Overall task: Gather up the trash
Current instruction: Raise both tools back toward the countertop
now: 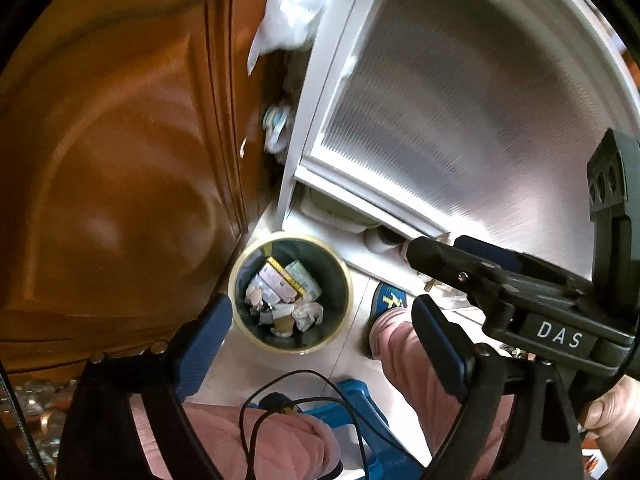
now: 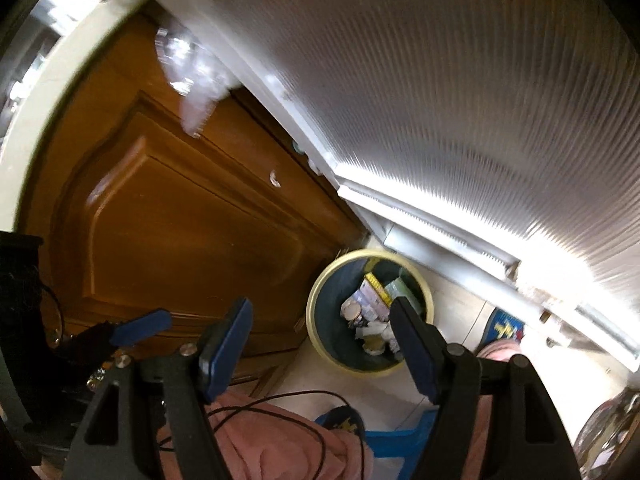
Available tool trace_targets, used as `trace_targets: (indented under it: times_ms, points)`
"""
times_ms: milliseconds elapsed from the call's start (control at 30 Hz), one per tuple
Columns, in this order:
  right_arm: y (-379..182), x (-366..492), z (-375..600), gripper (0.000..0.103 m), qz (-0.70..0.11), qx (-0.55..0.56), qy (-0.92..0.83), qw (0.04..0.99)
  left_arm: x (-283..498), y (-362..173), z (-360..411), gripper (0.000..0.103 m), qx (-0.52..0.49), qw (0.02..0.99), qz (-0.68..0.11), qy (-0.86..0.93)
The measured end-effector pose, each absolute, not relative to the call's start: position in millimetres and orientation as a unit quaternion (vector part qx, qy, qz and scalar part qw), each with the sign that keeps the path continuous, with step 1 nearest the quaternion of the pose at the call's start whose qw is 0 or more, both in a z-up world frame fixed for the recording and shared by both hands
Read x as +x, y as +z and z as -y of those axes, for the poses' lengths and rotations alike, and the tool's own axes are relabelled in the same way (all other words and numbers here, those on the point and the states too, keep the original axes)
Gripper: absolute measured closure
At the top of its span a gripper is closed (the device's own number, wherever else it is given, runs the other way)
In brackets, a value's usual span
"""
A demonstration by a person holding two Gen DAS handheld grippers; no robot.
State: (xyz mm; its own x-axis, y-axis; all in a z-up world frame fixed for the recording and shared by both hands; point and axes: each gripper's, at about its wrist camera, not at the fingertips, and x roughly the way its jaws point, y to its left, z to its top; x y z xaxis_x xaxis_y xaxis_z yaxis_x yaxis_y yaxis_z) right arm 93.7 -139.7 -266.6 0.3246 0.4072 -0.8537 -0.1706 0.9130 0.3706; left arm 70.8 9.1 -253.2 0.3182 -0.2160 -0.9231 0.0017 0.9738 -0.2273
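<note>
Two claws hang above a round trash bin [image 1: 291,291] that stands on the pale floor [image 1: 352,356]. The bin has a cream rim and dark green inside, and it sits in the corner between a brown wooden door [image 1: 120,168] and a white ribbed door [image 1: 452,112]. Inside it lie small boxes [image 1: 280,282] and crumpled paper [image 1: 308,314], but the print on the boxes is too small to read.

The left claw [image 1: 322,334] is spread wide with nothing between its blue pads. The right claw [image 2: 322,338] is also spread wide and bare, and one of its fingers covers part of the bin in the right wrist view.

A clear plastic bag [image 1: 296,4] hangs high up between the two doors; it is blurry and cut off at the top. Something round and pale green [image 1: 276,124] is stuck in the gap below it, hard to make out. Pink pant legs [image 1: 404,364], a blue slipper [image 1: 390,300], a blue stool [image 1: 360,400] and a thin black wire [image 1: 280,404] show at the bottom.
</note>
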Motion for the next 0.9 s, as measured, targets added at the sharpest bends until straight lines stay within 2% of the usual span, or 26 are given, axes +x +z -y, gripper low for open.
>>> trace_targets:
  times_ms: [267,500,733,900]
  points:
    - [-190.7,72.8,132.0,0.031,-0.486,0.055,0.192,0.851,55.9,-179.9,-0.8,0.011,-0.046,0.840,-0.530,-0.111]
    - [-123.1,66.8,143.1,0.031,-0.431,0.062,0.194,0.879,42.6,-109.9,3.4,0.011,0.003,0.874,-0.464,-0.143]
    - [-60.8,63.8,145.7,0.031,-0.399,0.039,0.206,0.893,40.0,-53.1,-6.8,0.011,-0.024,0.893,-0.421,-0.155]
    - [-6.6,68.5,145.2,0.031,-0.354,-0.018,0.210,0.911,52.2,-7.9,-11.8,0.011,-0.036,0.904,-0.395,-0.158]
